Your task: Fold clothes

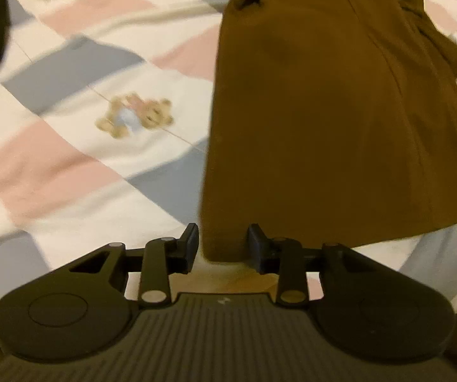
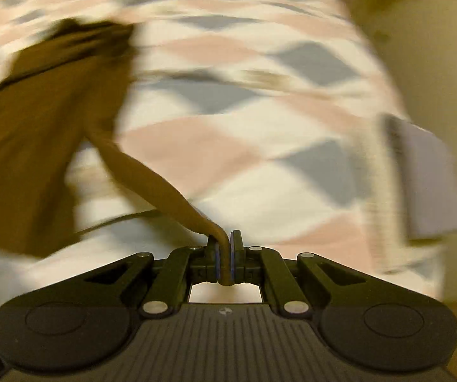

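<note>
Cloth is soft, limp, light: right gripper [image 2: 225,258] pinches a sleeve [image 2: 152,184] tight; left gripper [image 1: 222,248] stands open astride the garment's [image 1: 324,111] near hem corner, best hold.

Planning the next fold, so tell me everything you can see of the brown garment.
The brown garment is plain, soft, matte knit fabric, lying partly folded lengthwise on the checked bedspread. The left gripper straddles its near corner, pads not pressing. The right gripper pinches a narrow strip, likely a sleeve, pulled taut sideways.
</note>
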`<state>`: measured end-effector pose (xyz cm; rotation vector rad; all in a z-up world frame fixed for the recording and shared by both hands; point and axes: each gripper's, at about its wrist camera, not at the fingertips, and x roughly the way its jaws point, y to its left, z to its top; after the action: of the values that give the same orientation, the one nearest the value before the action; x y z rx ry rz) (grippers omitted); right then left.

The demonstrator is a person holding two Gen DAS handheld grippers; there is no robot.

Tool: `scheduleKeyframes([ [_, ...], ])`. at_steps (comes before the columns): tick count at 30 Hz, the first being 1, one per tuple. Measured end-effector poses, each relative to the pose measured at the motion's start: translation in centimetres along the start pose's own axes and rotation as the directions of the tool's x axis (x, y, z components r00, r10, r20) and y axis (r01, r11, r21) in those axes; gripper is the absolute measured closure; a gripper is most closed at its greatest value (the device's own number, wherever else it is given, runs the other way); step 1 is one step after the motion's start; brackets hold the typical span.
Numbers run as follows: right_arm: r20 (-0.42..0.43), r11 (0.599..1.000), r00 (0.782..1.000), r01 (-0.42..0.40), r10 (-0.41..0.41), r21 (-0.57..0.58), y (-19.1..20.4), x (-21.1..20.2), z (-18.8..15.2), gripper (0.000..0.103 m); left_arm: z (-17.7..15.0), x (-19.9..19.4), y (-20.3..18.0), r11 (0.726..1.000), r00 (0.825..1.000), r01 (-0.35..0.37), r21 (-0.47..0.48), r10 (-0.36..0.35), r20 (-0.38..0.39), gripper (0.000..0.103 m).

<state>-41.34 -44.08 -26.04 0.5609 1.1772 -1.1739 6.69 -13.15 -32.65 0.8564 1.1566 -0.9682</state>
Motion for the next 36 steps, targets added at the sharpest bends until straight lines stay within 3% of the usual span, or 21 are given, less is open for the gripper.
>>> scheduleKeyframes([
  [1,-0.034,0.998,0.998,0.046,-0.045,0.035,-1.8,1.3,0.8,0.072,0.2,-0.7,-0.1,1.000,1.000,-0.029,0.006,0.028,0.011,0.074],
  [2,-0.063,0.993,0.993,0.103,-0.100,0.058,-3.1,2.5,1.5,0.063,0.6,-1.6,-0.3,0.998,0.998,-0.053,0.015,0.053,0.030,0.074],
  [4,-0.084,0.979,0.979,0.193,-0.187,0.069,-3.9,4.1,2.7,0.058,1.8,-3.3,-1.0,0.995,0.992,-0.091,0.045,0.087,0.086,0.076],
  [5,-0.064,0.980,0.982,0.182,-0.177,0.085,-3.8,4.2,3.1,0.056,2.8,-3.9,-1.9,0.991,0.988,-0.104,0.080,0.094,0.121,0.075],
  [7,0.006,0.988,0.998,0.055,-0.057,0.145,-2.8,3.9,3.8,0.045,5.3,-4.8,-4.4,0.978,0.976,-0.130,0.163,0.097,0.197,0.075],
  [8,0.029,0.987,0.999,-0.023,0.018,0.162,-2.0,4.0,3.9,0.044,6.8,-4.6,-6.1,0.968,0.967,-0.141,0.208,0.090,0.239,0.075],
  [10,0.029,0.966,0.982,-0.190,0.188,0.174,0.9,4.9,3.8,0.044,10.2,-3.8,-10.0,0.940,0.943,-0.163,0.301,0.059,0.326,0.075],
  [12,-0.007,0.942,0.957,-0.285,0.291,0.178,4.3,6.3,3.2,0.044,13.8,-2.5,-14.2,0.895,0.914,-0.181,0.408,0.000,0.406,0.075],
  [15,-0.054,0.905,0.916,-0.381,0.397,0.187,8.7,7.9,1.9,0.044,19.3,0.0,-20.9,0.780,0.861,-0.260,0.569,-0.080,0.503,0.073],
  [17,-0.070,0.886,0.897,-0.416,0.437,0.204,10.3,8.2,1.3,0.044,21.8,1.3,-24.8,0.667,0.824,-0.331,0.668,-0.141,0.549,0.072],
  [19,-0.082,0.869,0.881,-0.439,0.466,0.230,11.2,8.4,0.7,0.044,23.2,2.6,-28.4,0.514,0.821,-0.359,0.779,-0.223,0.526,0.062],
  [20,-0.082,0.864,0.880,-0.436,0.468,0.252,11.0,8.4,0.4,0.044,23.6,3.3,-29.8,0.453,0.822,-0.367,0.812,-0.252,0.511,0.062],
  [21,-0.083,0.859,0.879,-0.433,0.469,0.273,10.8,8.4,0.1,0.042,23.8,3.9,-31.0,0.429,0.817,-0.366,0.826,-0.276,0.506,0.062],
  [23,-0.078,0.850,0.885,-0.412,0.459,0.329,9.6,8.6,-0.7,0.041,24.0,5.0,-32.8,0.430,0.811,-0.336,0.838,-0.319,0.490,0.062],
  [25,-0.081,0.847,0.898,-0.373,0.432,0.379,8.3,8.5,-1.5,0.041,24.1,6.5,-34.0,0.447,0.821,-0.295,0.844,-0.333,0.463,0.062],
  [27,-0.083,0.839,0.911,-0.334,0.405,0.430,7.3,8.4,-2.4,0.041,23.8,7.9,-34.9,0.442,0.831,-0.291,0.849,-0.323,0.453,0.063],
  [29,-0.078,0.824,0.921,-0.300,0.381,0.481,6.5,8.0,-3.5,0.038,23.6,8.9,-35.2,0.446,0.826,-0.301,0.843,-0.321,0.464,0.067],
  [30,-0.075,0.814,0.925,-0.287,0.373,0.505,6.2,7.7,-4.0,0.036,23.6,9.2,-35.1,0.456,0.820,-0.306,0.836,-0.319,0.474,0.083],
  [31,-0.074,0.806,0.927,-0.277,0.367,0.523,6.0,7.4,-4.5,0.036,23.9,9.3,-34.9,0.476,0.818,-0.301,0.826,-0.316,0.480,0.096],
  [33,-0.077,0.802,0.933,-0.257,0.351,0.539,5.8,6.9,-5.2,0.036,24.9,8.4,-33.9,0.540,0.812,-0.267,0.798,-0.320,0.488,0.096],
  [36,-0.091,0.807,0.937,-0.237,0.336,0.542,6.1,6.9,-5.8,0.036,27.0,4.4,-30.1,0.658,0.778,-0.191,0.729,-0.351,0.521,0.097],
])
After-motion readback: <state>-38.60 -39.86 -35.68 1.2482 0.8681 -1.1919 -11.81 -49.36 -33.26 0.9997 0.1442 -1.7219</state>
